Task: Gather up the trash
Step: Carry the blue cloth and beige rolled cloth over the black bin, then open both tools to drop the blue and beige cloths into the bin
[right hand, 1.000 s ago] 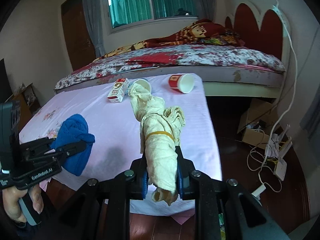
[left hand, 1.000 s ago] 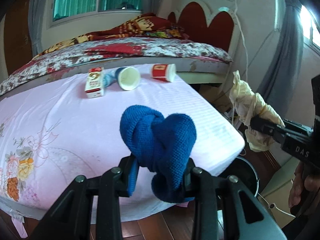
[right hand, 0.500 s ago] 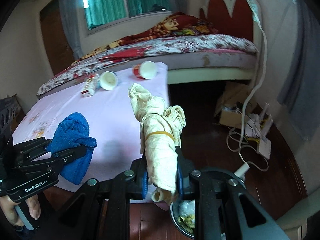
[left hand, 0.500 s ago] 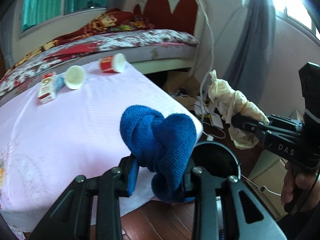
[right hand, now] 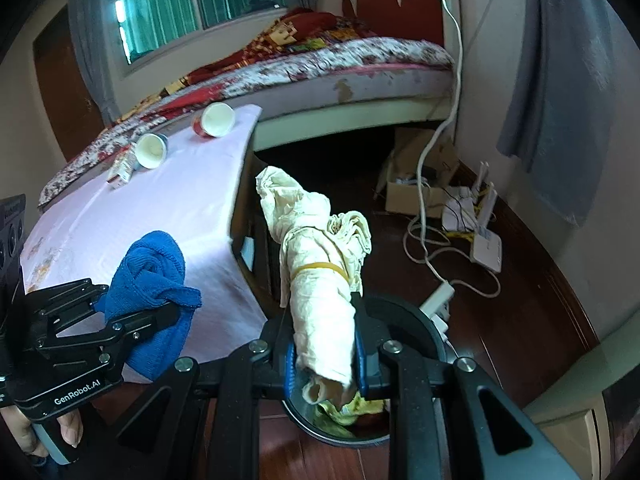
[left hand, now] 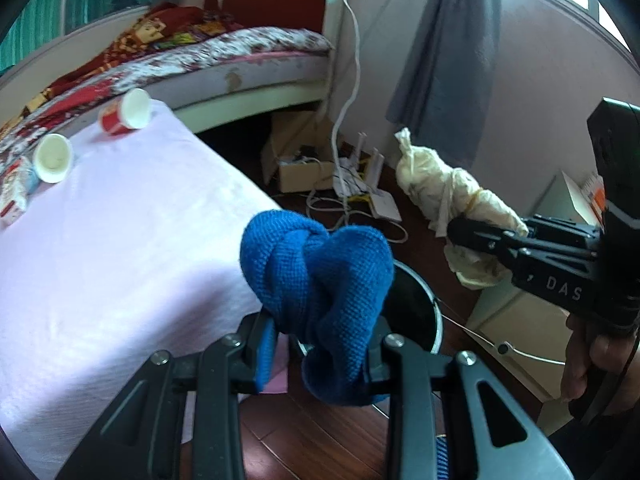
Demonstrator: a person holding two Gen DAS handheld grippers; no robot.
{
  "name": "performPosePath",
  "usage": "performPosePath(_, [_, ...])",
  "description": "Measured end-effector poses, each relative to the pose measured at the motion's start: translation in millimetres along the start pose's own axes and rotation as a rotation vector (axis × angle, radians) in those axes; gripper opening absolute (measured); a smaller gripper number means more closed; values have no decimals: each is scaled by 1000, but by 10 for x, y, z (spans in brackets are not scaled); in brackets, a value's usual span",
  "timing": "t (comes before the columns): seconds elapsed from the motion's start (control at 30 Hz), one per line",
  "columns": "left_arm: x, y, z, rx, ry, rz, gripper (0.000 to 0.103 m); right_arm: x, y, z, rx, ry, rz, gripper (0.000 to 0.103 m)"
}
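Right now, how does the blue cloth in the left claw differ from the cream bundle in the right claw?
The blue cloth is a knotted, nubby wad; the cream bundle is a longer, smooth roll bound by a rubber band. Each is clamped in a claw near the bin.

A knotted blue cloth (left hand: 316, 280) and banded cream rag bundle (right hand: 320, 292) hang above the round bin (right hand: 420, 320).

A knotted towel (left hand: 316, 280) sits between the left gripper (left hand: 320, 352) fingers, above a round bin (left hand: 420, 312) on the floor beside the table (left hand: 120, 260). To its right, the right gripper (right hand: 324, 360) holds a bundled cloth (right hand: 320, 288) over the bin, which seems to contain scraps. Two tipped cups (left hand: 126, 112) and a carton (left hand: 14, 196) lie at the table's far end, before the bed (left hand: 248, 52).
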State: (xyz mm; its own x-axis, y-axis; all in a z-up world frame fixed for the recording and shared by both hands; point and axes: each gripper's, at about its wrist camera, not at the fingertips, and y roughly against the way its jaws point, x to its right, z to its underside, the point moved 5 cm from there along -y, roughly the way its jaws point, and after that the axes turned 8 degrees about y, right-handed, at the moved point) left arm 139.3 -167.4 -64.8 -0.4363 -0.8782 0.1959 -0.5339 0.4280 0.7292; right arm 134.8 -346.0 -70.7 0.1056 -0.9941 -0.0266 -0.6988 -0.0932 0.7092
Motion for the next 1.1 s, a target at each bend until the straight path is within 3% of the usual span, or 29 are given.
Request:
performPosePath(0.5, [342, -610, 295, -152, -47, 71, 33, 488, -385, 644, -167, -42, 31, 24])
performPosePath(1.1, [332, -1333, 459, -301, -38, 111, 35, 372, -1028, 1079, -365, 72, 6, 24])
